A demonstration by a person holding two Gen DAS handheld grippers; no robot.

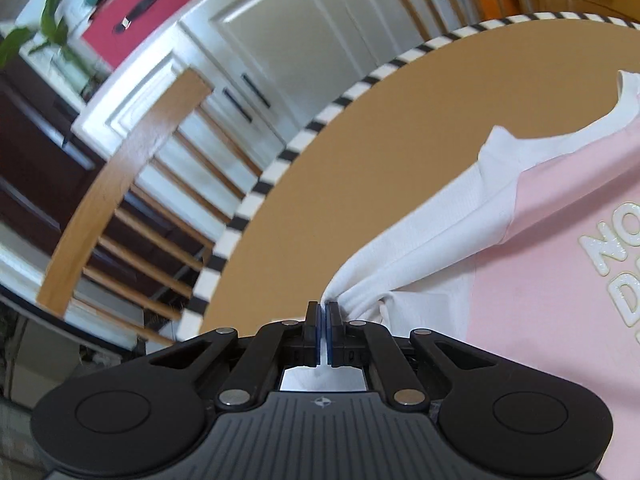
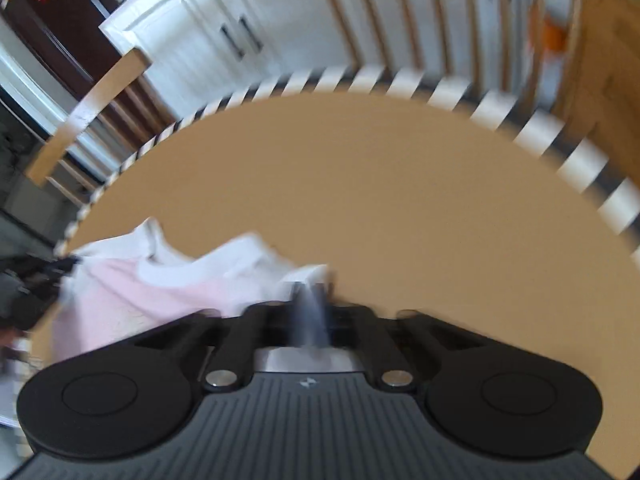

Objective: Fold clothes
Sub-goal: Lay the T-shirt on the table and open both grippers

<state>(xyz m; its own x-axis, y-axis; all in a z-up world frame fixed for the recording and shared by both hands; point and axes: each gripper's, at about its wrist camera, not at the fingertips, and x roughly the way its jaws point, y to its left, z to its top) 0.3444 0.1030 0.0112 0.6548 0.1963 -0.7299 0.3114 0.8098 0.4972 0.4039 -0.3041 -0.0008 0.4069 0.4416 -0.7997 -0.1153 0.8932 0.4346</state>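
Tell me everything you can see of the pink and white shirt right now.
The shirt is a soft knit: pink front with raised white lettering, partly cut off, white sleeves and neckband. It lies front-up on the tan round table. The left gripper pinches a bunched white sleeve; the right gripper, blurred, appears shut on white fabric at the other side.

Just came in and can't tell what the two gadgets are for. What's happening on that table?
A person is folding a pink and white T-shirt on a round table with a striped rim. The left tool is shut on the bunched white sleeve. The right tool is shut at the shirt's other white edge; that view is blurred.
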